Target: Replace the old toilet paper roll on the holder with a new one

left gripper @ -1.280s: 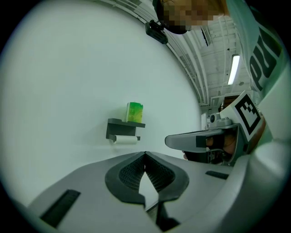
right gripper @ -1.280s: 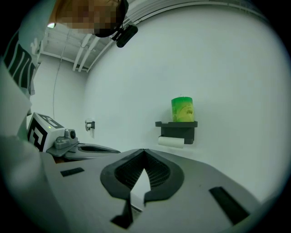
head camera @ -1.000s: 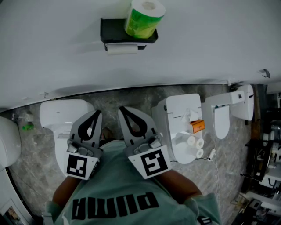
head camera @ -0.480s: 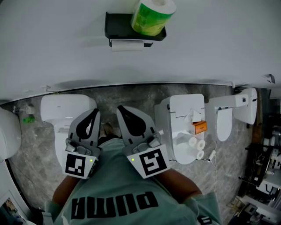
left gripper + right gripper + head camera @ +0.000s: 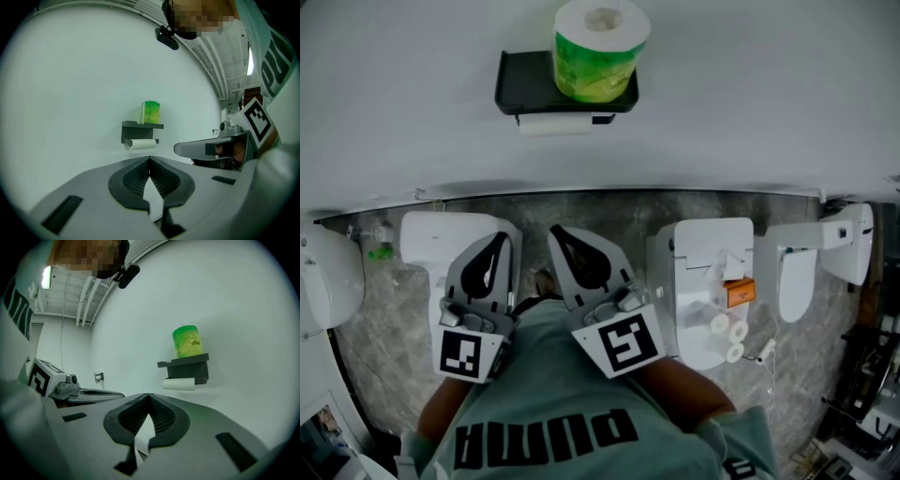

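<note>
Toilet roll (image 5: 598, 52) in green wrap stands atop the holder (image 5: 520, 80), well apart from my left gripper (image 5: 500, 246) and right gripper (image 5: 561, 236) — both pressed together.

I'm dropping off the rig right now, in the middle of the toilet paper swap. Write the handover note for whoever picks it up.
Left gripper: shut, empty, held low in front of the person, short of the wall.
Right gripper: shut, empty, beside the left one.
Holder: black, on the wall ahead. The thin old roll hangs under its shelf.
New roll: in a green wrapper, upright on the holder's shelf.
Done: nothing yet; neither roll has been touched.
Left: take the old roll off, then fit the new one in its place.
</note>
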Action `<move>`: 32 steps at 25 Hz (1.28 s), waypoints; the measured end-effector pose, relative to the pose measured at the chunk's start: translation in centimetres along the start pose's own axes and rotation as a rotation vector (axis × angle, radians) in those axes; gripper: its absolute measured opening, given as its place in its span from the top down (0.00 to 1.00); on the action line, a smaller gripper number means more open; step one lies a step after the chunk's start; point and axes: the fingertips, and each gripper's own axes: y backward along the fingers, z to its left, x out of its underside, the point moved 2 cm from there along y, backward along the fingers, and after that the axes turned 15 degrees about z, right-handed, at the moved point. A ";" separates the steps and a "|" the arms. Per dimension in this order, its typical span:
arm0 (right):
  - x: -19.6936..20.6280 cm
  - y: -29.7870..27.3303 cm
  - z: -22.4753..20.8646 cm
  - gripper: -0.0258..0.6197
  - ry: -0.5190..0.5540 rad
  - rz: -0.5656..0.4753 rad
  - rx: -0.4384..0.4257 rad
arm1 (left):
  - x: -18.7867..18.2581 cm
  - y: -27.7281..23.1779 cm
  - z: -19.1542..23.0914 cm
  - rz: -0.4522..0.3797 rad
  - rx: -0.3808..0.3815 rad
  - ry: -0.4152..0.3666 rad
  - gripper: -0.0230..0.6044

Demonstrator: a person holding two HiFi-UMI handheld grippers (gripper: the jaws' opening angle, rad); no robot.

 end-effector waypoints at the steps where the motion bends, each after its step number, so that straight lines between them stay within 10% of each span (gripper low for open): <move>1: -0.1 -0.1 -0.5 0.96 -0.005 -0.003 -0.007 | -0.3 -0.4 -0.1 0.001 -0.008 -0.006 0.96; 32: -1.0 -3.4 -9.0 0.95 -0.081 -0.022 -0.227 | -3.9 -7.6 -0.7 0.017 -0.155 -0.001 0.96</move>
